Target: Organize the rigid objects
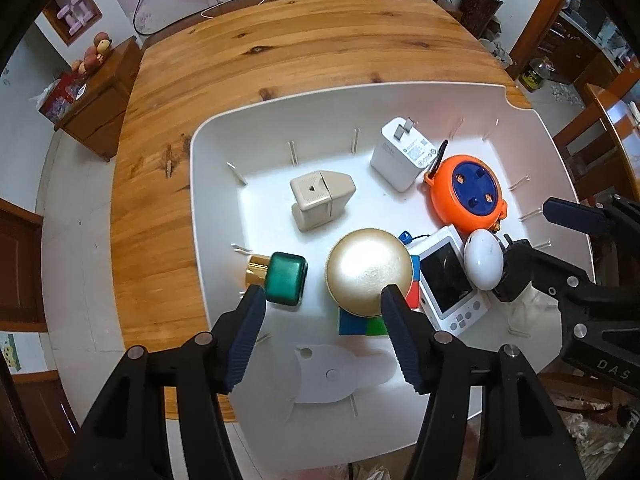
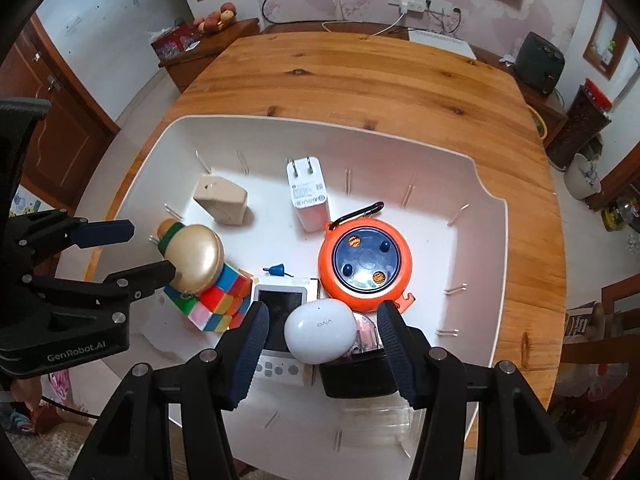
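A white bin (image 1: 200, 184) (image 2: 492, 280) on the wooden table holds several rigid objects. My left gripper (image 1: 322, 300) is open above a gold round case (image 1: 368, 270) (image 2: 196, 258) that rests on a colour cube (image 1: 362, 324) (image 2: 218, 304). A green and gold bottle (image 1: 284, 278) lies to its left. My right gripper (image 2: 320, 318) is open around a white egg-shaped earbud case (image 2: 320, 332) (image 1: 484, 258) without visibly gripping it. Beside it are a white handheld device (image 1: 448, 280) (image 2: 280, 300), an orange and blue reel (image 1: 466, 192) (image 2: 364, 262), a white charger (image 1: 404, 154) (image 2: 306, 192) and a beige plug (image 1: 320, 200) (image 2: 220, 200).
The wooden table (image 1: 280, 48) (image 2: 360, 76) stretches beyond the bin. A black object (image 2: 356, 376) sits under the earbud case. A wooden cabinet (image 1: 100, 100) stands at the left, a chair (image 1: 600, 132) at the right.
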A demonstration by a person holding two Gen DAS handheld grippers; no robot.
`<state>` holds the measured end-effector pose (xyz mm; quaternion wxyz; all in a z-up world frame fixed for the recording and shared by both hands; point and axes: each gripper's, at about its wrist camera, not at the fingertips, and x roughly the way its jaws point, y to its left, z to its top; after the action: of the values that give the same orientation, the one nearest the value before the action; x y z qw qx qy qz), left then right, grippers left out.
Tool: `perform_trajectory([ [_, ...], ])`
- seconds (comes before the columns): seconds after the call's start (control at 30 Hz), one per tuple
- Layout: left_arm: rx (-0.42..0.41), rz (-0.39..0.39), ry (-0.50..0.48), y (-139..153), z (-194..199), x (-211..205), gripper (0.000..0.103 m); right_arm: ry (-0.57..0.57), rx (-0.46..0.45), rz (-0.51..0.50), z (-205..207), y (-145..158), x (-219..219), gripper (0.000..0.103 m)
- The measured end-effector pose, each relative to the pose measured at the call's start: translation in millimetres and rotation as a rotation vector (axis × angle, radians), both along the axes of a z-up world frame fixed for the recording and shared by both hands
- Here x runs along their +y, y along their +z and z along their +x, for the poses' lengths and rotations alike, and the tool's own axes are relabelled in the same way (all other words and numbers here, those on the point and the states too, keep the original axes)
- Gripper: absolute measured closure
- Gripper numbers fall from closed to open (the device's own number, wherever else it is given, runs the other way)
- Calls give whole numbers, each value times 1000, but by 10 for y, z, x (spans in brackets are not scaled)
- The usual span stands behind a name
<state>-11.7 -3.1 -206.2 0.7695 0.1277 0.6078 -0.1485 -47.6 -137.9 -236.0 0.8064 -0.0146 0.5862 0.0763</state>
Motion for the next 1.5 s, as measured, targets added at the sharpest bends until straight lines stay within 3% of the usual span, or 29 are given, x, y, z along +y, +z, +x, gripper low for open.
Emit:
perform_trajectory([
  [0.37,-42,-7,16,343,53,92,39,-64,-48,-11,-7,328,10,45],
  [0.47,-62,6,27,462,79,96,39,-92,-62,-3,-2,465,-26,40],
  [0.93,-196,-54,129,1320,119,126,39,-221,-209,20,-21,1371,-93,33],
  [1.13,-221,-78,176,1455,69,153,39,-197,-293,-28,-93,1611,13,31],
  [1.5,-294,-100,227,1624,38,229,39,-230,-335,-25,-86,1779,8,31],
])
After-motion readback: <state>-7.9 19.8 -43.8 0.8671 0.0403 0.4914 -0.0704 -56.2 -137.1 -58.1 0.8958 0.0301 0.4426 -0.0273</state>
